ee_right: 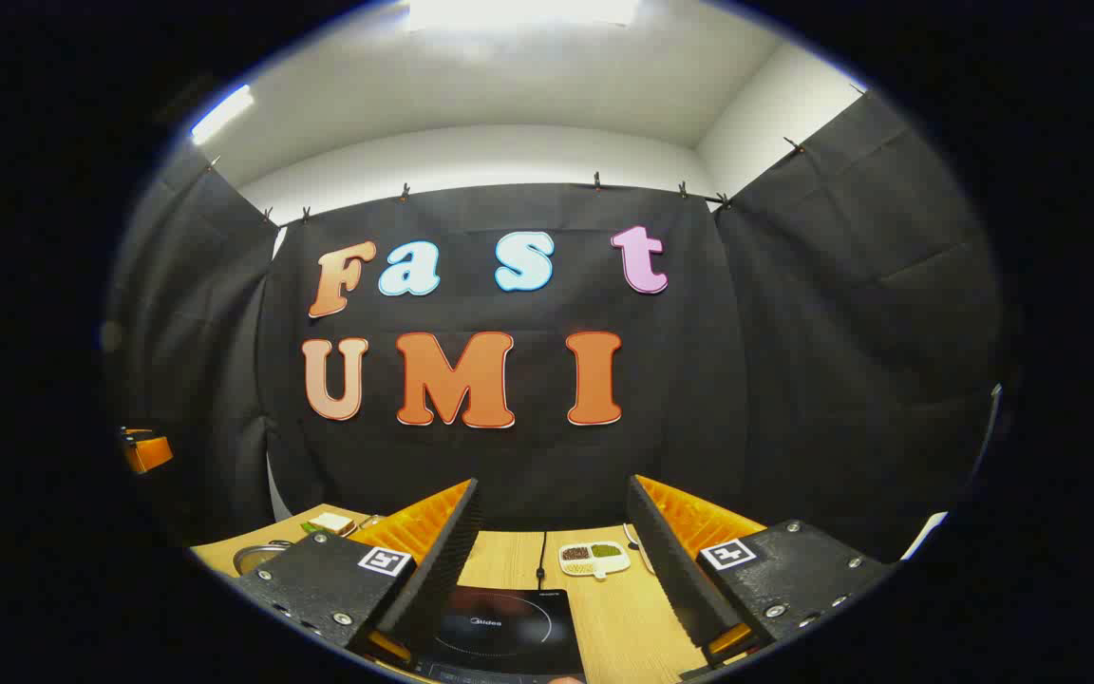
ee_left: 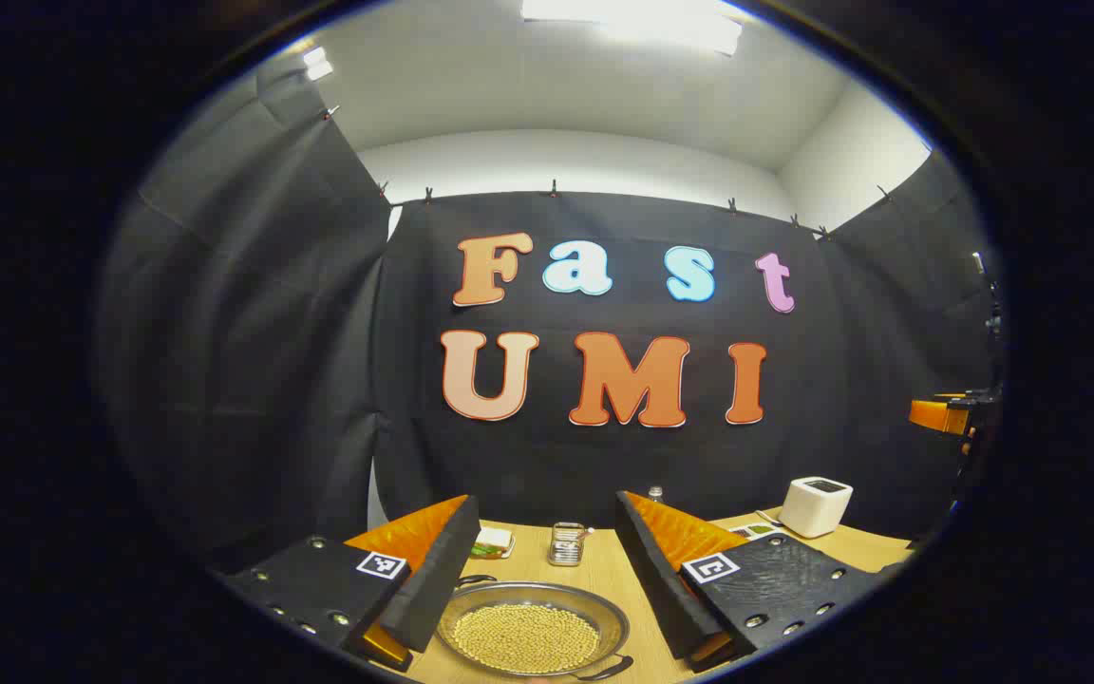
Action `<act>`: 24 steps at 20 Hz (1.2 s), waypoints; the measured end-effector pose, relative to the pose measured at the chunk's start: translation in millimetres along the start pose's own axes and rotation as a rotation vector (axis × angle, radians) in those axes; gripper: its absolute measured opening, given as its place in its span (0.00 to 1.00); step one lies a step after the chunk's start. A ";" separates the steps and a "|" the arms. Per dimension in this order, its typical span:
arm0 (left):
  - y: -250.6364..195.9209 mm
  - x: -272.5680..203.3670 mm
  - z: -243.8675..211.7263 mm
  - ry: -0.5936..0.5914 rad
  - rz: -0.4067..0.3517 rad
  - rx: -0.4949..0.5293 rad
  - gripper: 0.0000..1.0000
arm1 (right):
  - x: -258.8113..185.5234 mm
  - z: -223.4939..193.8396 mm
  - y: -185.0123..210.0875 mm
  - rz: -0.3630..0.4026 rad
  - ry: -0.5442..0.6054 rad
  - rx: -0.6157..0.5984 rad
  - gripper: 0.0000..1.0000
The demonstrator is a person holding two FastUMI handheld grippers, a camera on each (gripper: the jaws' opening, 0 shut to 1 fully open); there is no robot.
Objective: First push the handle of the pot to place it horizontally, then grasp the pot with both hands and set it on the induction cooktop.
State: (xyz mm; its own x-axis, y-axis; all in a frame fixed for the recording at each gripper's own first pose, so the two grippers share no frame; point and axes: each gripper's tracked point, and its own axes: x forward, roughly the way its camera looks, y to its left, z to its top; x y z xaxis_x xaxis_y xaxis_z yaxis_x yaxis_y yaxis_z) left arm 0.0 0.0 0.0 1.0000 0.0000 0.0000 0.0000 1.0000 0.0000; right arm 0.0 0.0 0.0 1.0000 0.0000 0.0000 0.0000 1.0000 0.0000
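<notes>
A shallow metal pot (ee_left: 528, 632) full of yellowish beans sits on the wooden table (ee_left: 594, 570) in the left gripper view. Its two dark loop handles lie on a diagonal, one at the far left (ee_left: 476, 579) and one at the near right (ee_left: 606, 670). My left gripper (ee_left: 545, 513) hangs open above it, one finger on each side, touching nothing. In the right gripper view the black induction cooktop (ee_right: 501, 629) lies below my right gripper (ee_right: 552, 499), which is open and holds nothing. The pot's rim (ee_right: 257, 554) peeks out at the left there.
Behind the pot stand a glass jar (ee_left: 566, 543) and a sandwich on a small plate (ee_left: 492, 543). A white box (ee_left: 815, 505) sits at the far right. Beyond the cooktop lie its cable (ee_right: 541, 556) and a white dish of beans (ee_right: 594, 558).
</notes>
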 end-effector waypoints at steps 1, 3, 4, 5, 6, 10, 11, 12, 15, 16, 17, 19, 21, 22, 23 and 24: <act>-3.7 -1.1 2.3 -0.007 -0.009 0.011 0.90 | -3.6 0.5 -1.9 -0.004 -0.002 -0.003 1.00; -12.1 -3.8 7.8 -0.015 -0.031 0.021 0.89 | -11.9 2.1 -5.9 -0.016 -0.007 0.003 0.95; -16.5 -4.2 9.1 -0.017 -0.044 0.018 0.89 | -16.6 3.3 -6.8 -0.018 -0.009 0.005 0.95; -17.1 -4.8 10.0 -0.017 -0.049 0.016 0.89 | -19.6 4.2 -6.8 -0.019 -0.010 0.005 0.95; -15.4 -4.6 7.9 -0.016 -0.042 0.012 0.88 | -21.5 4.1 -6.4 -0.017 -0.010 0.004 0.95; -9.1 -6.3 1.4 0.006 -0.029 0.007 0.88 | -24.1 6.3 -1.3 0.007 -0.005 0.012 0.95; -6.9 -7.1 3.1 0.005 -0.025 0.009 0.88 | -23.9 5.7 -1.3 0.006 -0.004 0.013 0.95; -3.7 -6.8 5.9 0.000 -0.019 0.012 0.89 | -23.3 4.7 -1.2 0.005 -0.001 0.009 0.95; -1.1 -10.0 14.5 -0.018 -0.009 0.027 0.89 | -23.4 3.5 1.2 0.010 0.005 0.006 0.95; -3.2 -11.7 14.8 -0.019 -0.016 0.032 0.88 | -23.6 3.7 2.6 0.012 0.005 0.008 0.95; -4.1 -12.0 15.4 -0.016 -0.024 0.035 0.88 | -23.9 3.0 2.8 0.011 0.005 0.011 0.95; -7.1 -11.3 16.3 -0.014 -0.042 0.031 0.88 | -24.3 3.6 3.4 0.009 0.005 0.016 0.95; -5.2 -11.8 14.2 -0.011 -0.041 0.029 0.89 | -22.7 2.4 5.4 0.009 0.008 0.015 0.95; -0.2 -10.9 12.3 -0.007 -0.029 0.032 0.89 | -22.3 1.8 6.6 0.009 0.010 0.013 0.95; 3.7 -10.8 10.7 -0.003 -0.021 0.032 0.91 | -22.9 0.4 8.0 0.011 0.012 0.010 0.95; 5.7 -9.1 8.5 0.003 -0.012 0.031 0.92 | -22.7 -0.4 9.8 0.015 0.015 0.008 0.95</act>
State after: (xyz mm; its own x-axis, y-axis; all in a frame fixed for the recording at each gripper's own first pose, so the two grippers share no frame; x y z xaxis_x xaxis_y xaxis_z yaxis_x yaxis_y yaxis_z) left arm -9.1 5.7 8.5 0.9999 -0.0123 -0.0035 0.0124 0.9995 0.0305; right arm -22.7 9.8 -0.4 0.9998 0.0147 -0.0145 -0.0146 0.9999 0.0079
